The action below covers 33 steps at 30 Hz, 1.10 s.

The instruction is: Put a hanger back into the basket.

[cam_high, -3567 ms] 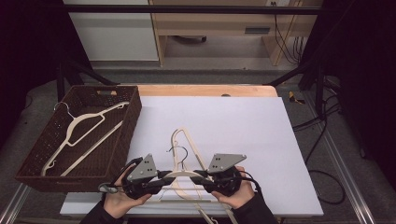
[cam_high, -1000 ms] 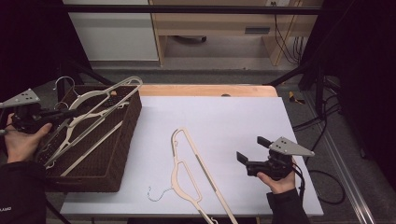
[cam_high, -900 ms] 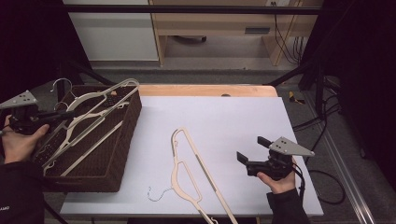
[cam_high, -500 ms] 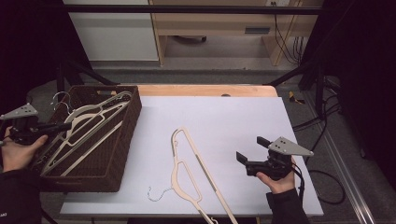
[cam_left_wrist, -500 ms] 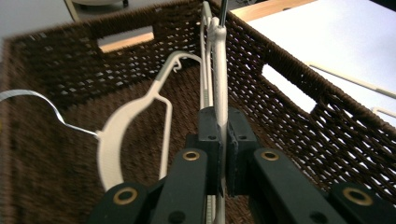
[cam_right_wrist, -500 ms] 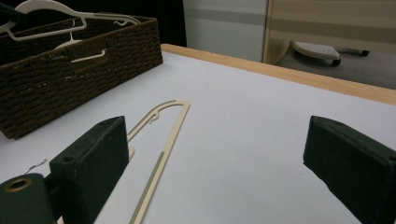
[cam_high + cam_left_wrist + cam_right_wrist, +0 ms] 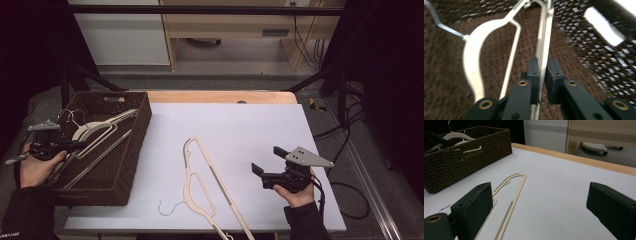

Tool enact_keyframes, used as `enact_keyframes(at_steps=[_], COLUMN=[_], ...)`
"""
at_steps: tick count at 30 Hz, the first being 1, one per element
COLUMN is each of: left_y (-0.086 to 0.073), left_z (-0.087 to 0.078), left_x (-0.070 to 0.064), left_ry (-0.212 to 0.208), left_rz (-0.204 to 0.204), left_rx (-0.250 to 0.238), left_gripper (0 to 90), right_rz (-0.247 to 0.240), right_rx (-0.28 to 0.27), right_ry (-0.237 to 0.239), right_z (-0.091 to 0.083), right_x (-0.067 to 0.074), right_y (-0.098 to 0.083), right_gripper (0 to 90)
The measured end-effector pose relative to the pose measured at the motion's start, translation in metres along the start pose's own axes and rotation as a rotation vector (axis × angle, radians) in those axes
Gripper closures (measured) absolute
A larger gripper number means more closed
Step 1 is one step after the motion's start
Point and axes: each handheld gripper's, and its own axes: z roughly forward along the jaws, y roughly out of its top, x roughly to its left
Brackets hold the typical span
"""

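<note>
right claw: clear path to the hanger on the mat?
Probably yes. The right claw is open, holds nothing, and faces the hanger lying flat on the white mat; nothing stands between them.

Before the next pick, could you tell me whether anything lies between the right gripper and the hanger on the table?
Nothing visible does. The right gripper hovers open beside the hanger, with bare white table between them.
</note>
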Motion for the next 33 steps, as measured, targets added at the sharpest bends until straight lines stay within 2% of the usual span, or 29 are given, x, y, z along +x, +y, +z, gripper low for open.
enact_keyframes(at_steps=[1, 2, 4, 7, 10, 12, 16, 17, 19, 24, 26, 28, 29, 33], left_y=[0.001, 0.001, 0.001, -0.001, -0.001, 0.000, 0.003, 0.005, 0.007, 0.009, 0.007, 0.006, 0.005, 0.003], left_z=[-0.001, -0.002, -0.005, -0.016, -0.029, -0.040, -0.057, -0.062, -0.066, -0.066, -0.062, -0.055, -0.050, -0.036], left_x=[-0.001, -0.002, -0.003, -0.004, -0.009, -0.017, -0.038, -0.046, -0.061, -0.099, -0.111, -0.126, -0.133, -0.154], left_ry=[0.049, 0.069, 0.125, 0.147, 0.167, 0.164, 0.117, 0.093, 0.063, -0.032, -0.043, -0.078, -0.098, -0.132], left_rz=[-0.002, -0.007, 0.001, -0.025, -0.022, -0.011, 0.021, 0.034, 0.064, 0.108, 0.125, 0.137, 0.143, 0.175], left_rx=[0.005, 0.003, -0.002, -0.065, -0.114, -0.152, -0.260, -0.301, -0.348, -0.463, -0.477, -0.481, -0.477, -0.456], left_gripper=[77.3, 69.8, 64.0, 57.1, 55.7, 54.3, 48.0, 46.9, 41.8, 25.3, 18.5, 15.1, 12.8, 9.2], right_rz=[0.002, 0.006, 0.004, 0.003, 0.004, 0.008, 0.007, 0.008, 0.005, -0.006, -0.006, -0.008, -0.007, -0.011], right_rx=[0.003, 0.000, 0.003, 0.004, 0.005, 0.005, 0.004, 0.001, -0.001, -0.004, -0.004, -0.002, -0.003, -0.001], right_ry=[0.001, -0.001, 0.001, 0.003, 0.003, 0.003, 0.003, 0.003, 0.004, 0.010, 0.005, 0.004, 0.005, 0.009], right_z=[0.000, 0.001, 0.001, 0.002, 0.002, 0.003, 0.002, 0.002, 0.001, -0.001, -0.001, -0.001, -0.001, 0.000], right_x=[0.000, 0.001, 0.002, 0.002, 0.001, 0.001, 0.001, 0.001, 0.002, 0.003, 0.004, 0.004, 0.004, 0.005], right_y=[0.000, 0.000, 0.000, -0.001, -0.001, -0.001, -0.001, -0.001, -0.001, 0.001, 0.001, 0.000, 0.000, 0.000], right_gripper=[7.2, 7.2, 7.1, 7.1, 7.1, 7.1, 7.2, 7.2, 7.1, 7.1, 7.1, 7.1, 7.1, 7.0])
